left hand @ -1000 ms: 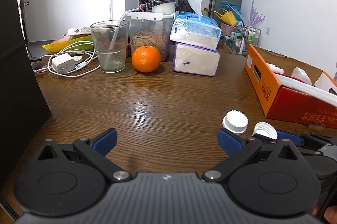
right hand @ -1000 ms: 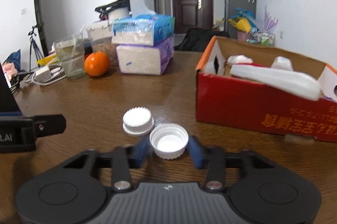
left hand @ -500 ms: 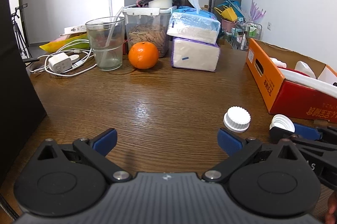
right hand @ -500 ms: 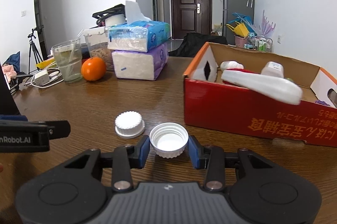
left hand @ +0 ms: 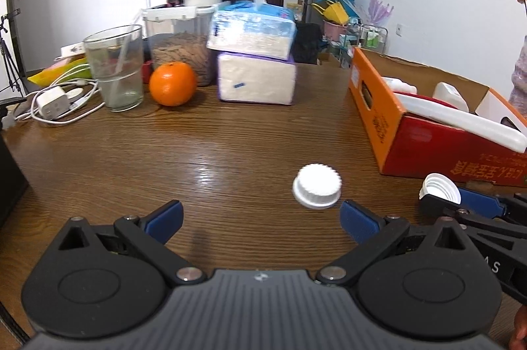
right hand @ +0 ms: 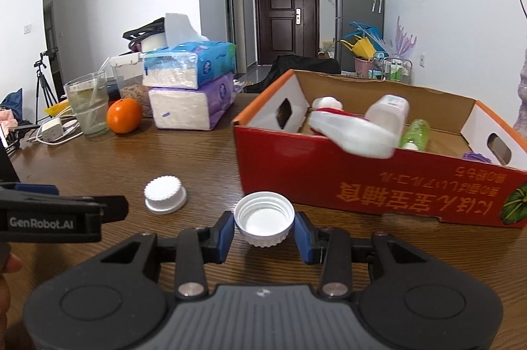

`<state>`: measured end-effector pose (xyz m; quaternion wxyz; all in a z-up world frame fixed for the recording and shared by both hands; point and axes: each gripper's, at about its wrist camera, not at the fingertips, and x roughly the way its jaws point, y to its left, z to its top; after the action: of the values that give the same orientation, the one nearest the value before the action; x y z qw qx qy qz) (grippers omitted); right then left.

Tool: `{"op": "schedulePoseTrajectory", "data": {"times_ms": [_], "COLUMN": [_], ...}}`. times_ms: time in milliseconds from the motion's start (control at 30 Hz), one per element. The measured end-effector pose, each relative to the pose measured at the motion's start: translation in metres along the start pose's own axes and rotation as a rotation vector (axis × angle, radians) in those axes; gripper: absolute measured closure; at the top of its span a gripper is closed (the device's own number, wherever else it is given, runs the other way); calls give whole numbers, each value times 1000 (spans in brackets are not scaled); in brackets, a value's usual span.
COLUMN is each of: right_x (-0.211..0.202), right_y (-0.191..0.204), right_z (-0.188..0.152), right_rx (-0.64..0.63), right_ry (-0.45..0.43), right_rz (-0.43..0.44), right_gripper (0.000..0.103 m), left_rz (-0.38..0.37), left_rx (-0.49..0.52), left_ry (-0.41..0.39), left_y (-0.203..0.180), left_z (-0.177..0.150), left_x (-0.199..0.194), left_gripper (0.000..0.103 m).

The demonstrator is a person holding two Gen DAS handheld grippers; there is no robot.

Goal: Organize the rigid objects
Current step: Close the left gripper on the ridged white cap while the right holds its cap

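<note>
Item 1: open-side-up white cap (right hand: 264, 218). Held between the blue pads of the right tongs (right hand: 264, 229), which are clamped on its ribbed skirt; it sits just in front of the red carton (right hand: 378, 185), near the carton's front wall. Hollow interior faces up, thread ridges visible inside the rim.

Item 2: ribbed white cap (left hand: 317, 190). Stands top-up on the wooden bench (left hand: 197, 152), flange at its base, serrated edge around the crown. It lies ahead of the left tongs (left hand: 260, 218), close beside their right-hand pad but not between the pads. The left tongs stand wide apart and hold nothing. In the right wrist view this cap is left of the held one, apart from it.

Item 3: red carton, orange end wall, open top, holding white bottles and a green one. Front wall carries yellow characters printed upside down; not legible to me.

Writing: "GenRobot.AI" in white on the side of the left tongs' body, seen in the right wrist view.
</note>
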<state>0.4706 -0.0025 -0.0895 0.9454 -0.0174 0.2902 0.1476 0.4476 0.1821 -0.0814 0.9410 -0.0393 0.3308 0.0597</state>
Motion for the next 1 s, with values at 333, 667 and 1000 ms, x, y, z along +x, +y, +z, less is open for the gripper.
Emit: {"op": "schedulePoseTrajectory", "data": {"times_ms": [333,667,1000], "right_x": [-7,-11,-12], "right_y": [-22,-41,-48], "right_z": [-3,-6,-8], "right_rx": [8,19,26], "right_ry": [-8,-9,-10], "right_rz": [-43,-71,-81], "right_gripper": [64,64,64], "left_rz": [-15,0,7], "left_rx": [5,17,51], "left_ry": [13,14,20], "left_y": [-22,-35,-40], "left_z": [7,10,11], "left_x": [16,29,33], "left_gripper": [0,0,46]}}
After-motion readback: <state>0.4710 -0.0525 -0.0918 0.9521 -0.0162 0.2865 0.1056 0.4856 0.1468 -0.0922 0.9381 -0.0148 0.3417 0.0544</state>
